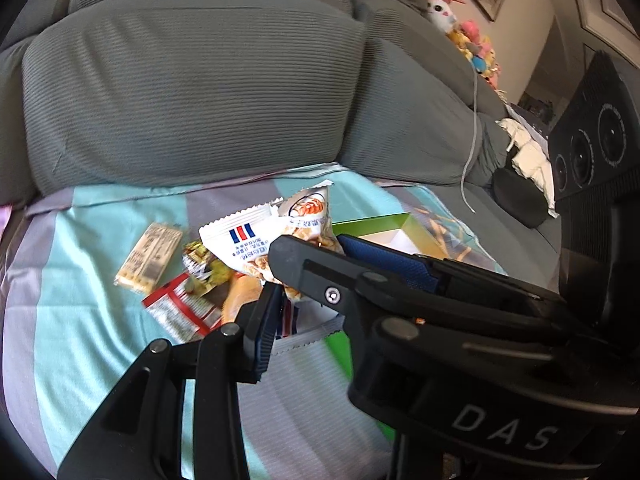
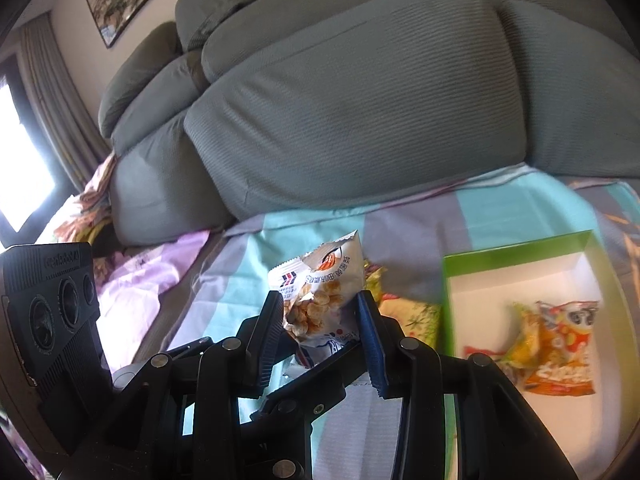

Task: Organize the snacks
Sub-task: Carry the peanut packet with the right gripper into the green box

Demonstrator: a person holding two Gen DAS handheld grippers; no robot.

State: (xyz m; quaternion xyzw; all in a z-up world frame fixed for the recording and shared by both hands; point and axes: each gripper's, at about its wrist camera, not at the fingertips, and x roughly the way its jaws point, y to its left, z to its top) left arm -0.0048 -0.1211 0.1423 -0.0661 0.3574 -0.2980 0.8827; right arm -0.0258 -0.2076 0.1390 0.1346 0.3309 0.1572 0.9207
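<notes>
A white snack bag (image 2: 320,300) with round crackers showing hangs above the striped cloth, and my right gripper (image 2: 320,312) is shut on it, one pad on each side. In the left wrist view the same bag (image 1: 248,240) sits above my left gripper (image 1: 296,312). The left pad presses its lower edge; the other finger is hidden behind the right gripper (image 1: 312,248), which crosses in front. A green box with a white inside (image 2: 516,246) lies to the right, holding orange snack packs (image 2: 560,352). Loose on the cloth lie a cracker pack (image 1: 148,256) and a red pack (image 1: 180,308).
Grey sofa cushions (image 1: 192,92) rise right behind the striped cloth (image 1: 72,280). A yellow-green pack (image 2: 412,316) lies beside the box. Pink fabric (image 2: 148,276) is bunched at the left. Plush toys (image 1: 472,40), a hanging cable (image 1: 472,136) and a black pouch (image 1: 516,196) sit further right.
</notes>
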